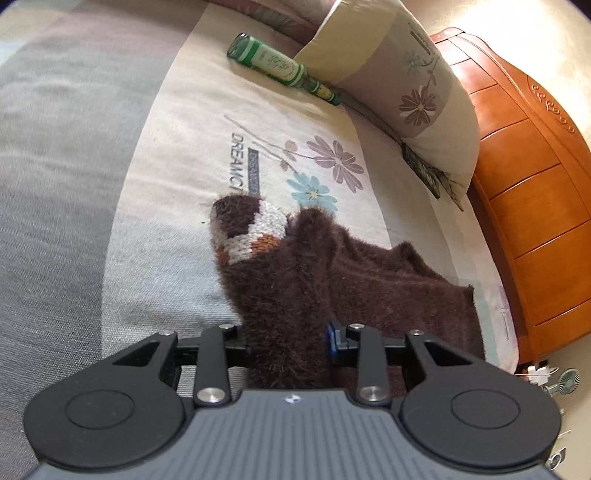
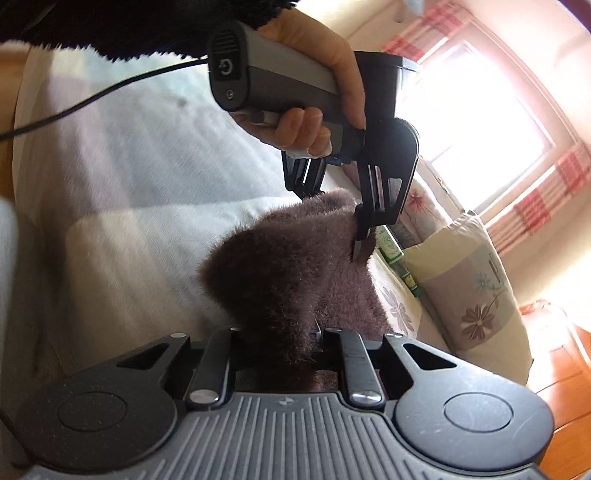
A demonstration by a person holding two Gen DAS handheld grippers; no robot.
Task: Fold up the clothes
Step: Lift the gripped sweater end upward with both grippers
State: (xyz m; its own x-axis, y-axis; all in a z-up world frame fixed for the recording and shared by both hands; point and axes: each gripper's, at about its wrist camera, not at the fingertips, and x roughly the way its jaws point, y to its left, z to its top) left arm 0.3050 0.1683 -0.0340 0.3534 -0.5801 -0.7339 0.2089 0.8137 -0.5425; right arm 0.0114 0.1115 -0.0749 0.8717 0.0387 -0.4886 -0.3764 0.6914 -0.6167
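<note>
1. The left hand-held gripper [image 1: 291, 341] is clamped on a bunched fold of the brown fuzzy sweater [image 1: 369, 280]; the fabric fills the gap between its jaws in the left wrist view.
2. The right hand-held gripper [image 2: 282, 349] likewise has its jaws closed on a thick wad of the same sweater, which rises out of them as a fuzzy mound.
3. In the right wrist view the left hand-held gripper appears from the side, farther off, its tips pinching the sweater's far upper edge. A person's hand [image 2: 314, 85] in a dark fuzzy sleeve [image 2: 129, 26] wraps its grey handle, and a black cable [image 2: 92, 99] trails off to the left.
4. The sweater is gathered between the two grips, lifted at both held points, while the rest drapes down onto the bed [image 1: 166, 177]. A knitted patch [image 1: 255, 230] of white, orange and brown shows at its far left end.
5. The bed's cover is cream with printed flowers and lettering, with grey bands to the left.
6. Farther off, a green bottle [image 1: 273, 64] lies on its side on the bed, its neck end against a flowered pillow [image 1: 406, 81]. Whether it holds anything cannot be told.
7. To the right stands an orange wooden headboard [image 1: 528, 206].
8. A bright window [image 2: 476, 122] with red checked curtains lies farthest back in the right wrist view.
</note>
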